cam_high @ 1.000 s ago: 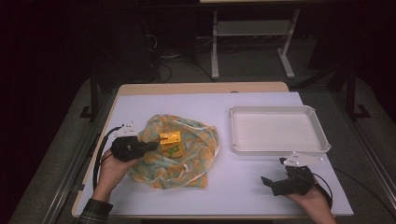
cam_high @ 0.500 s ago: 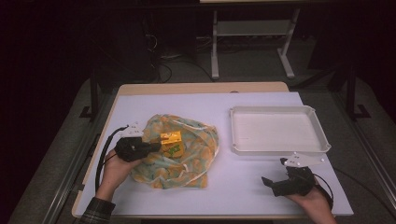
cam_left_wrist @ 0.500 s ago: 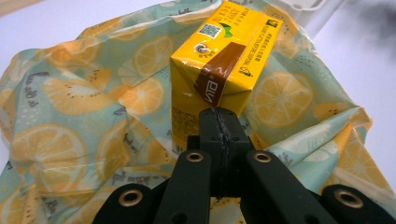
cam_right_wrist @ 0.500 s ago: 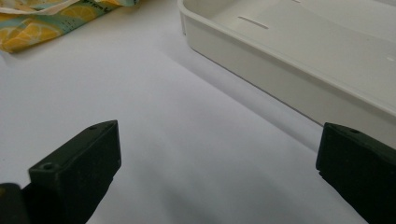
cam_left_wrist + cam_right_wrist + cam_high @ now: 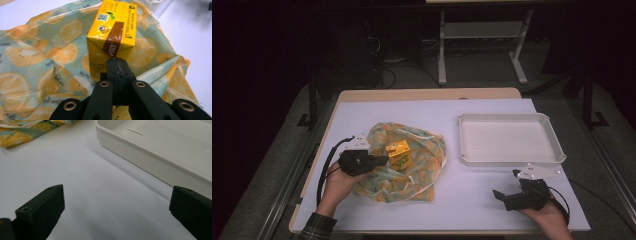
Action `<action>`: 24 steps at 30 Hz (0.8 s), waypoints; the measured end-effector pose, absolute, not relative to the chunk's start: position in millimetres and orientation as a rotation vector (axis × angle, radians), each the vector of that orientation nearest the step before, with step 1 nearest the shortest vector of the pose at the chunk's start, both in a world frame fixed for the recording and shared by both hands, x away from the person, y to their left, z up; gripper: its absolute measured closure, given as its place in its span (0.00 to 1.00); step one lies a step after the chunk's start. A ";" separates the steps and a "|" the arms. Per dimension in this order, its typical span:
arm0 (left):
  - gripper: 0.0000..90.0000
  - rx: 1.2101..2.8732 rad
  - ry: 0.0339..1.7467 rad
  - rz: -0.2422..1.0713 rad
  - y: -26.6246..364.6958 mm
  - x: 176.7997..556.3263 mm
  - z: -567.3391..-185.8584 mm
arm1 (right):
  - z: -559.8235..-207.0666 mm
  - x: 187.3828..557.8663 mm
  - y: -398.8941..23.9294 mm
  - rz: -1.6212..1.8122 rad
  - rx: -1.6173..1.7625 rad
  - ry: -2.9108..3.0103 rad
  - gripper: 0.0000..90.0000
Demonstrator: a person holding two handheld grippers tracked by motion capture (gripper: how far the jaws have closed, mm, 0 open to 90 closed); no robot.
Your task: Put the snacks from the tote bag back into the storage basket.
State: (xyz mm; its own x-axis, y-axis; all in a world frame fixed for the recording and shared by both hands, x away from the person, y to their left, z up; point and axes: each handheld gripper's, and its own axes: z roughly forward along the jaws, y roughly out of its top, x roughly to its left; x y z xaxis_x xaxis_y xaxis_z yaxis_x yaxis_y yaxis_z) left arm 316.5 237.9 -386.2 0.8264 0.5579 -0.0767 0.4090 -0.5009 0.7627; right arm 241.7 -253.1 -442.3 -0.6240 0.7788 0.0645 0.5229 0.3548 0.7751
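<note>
A yellow drink carton [image 5: 398, 153] lies on a crumpled bag [image 5: 424, 150] printed with orange slices, left of the table's middle. My left gripper [image 5: 382, 160] is shut, its tips right at the carton's near end. In the left gripper view the closed jaws [image 5: 116, 62] press together just below the carton [image 5: 112, 30], with the bag [image 5: 37, 55] spread beneath. I see nothing between them. My right gripper [image 5: 498, 194] rests open near the front right of the table. Between its jaws [image 5: 117, 195] there is bare table.
A white empty tray [image 5: 512, 161] stands at the right, just beyond my right gripper; its near wall [image 5: 140, 157] runs across the right gripper view. A corner of the bag [image 5: 15, 135] shows there too. A white mat [image 5: 462, 200] covers the table.
My left gripper has slid a little to the right, up to the carton. The right gripper has stayed put.
</note>
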 end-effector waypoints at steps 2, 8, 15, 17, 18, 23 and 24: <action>1.00 2.165 0.702 0.219 235.2 315.1 -386.3 | -442.3 241.7 -253.1 1.142 1.151 2.307 0.00; 1.00 2.175 0.677 0.211 228.2 311.8 -386.3 | -442.3 241.6 -252.6 1.142 1.149 2.309 0.00; 1.00 2.181 0.663 0.206 223.8 310.5 -386.7 | -442.1 241.6 -252.7 1.141 1.149 2.310 0.00; 1.00 2.181 0.664 0.206 223.9 310.4 -386.6 | -442.0 241.5 -252.7 1.141 1.150 2.309 0.00; 1.00 2.182 0.665 0.204 224.0 310.5 -386.5 | -442.0 241.5 -252.8 1.141 1.148 2.311 0.00; 0.97 2.182 0.674 0.204 226.1 309.3 -383.9 | -442.0 241.4 -253.2 1.140 1.146 2.311 0.00; 0.97 2.183 0.679 0.214 227.3 308.7 -382.6 | -442.0 241.4 -253.2 1.140 1.146 2.311 0.00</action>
State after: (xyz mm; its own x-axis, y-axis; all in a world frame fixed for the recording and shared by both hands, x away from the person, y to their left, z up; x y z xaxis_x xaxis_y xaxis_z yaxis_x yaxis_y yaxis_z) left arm 308.7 227.3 -382.6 0.8402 0.5373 -0.0735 0.3977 -0.5183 0.7571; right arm 241.4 -253.2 -442.0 -0.6271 0.7765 0.0612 0.5214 0.3601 0.7736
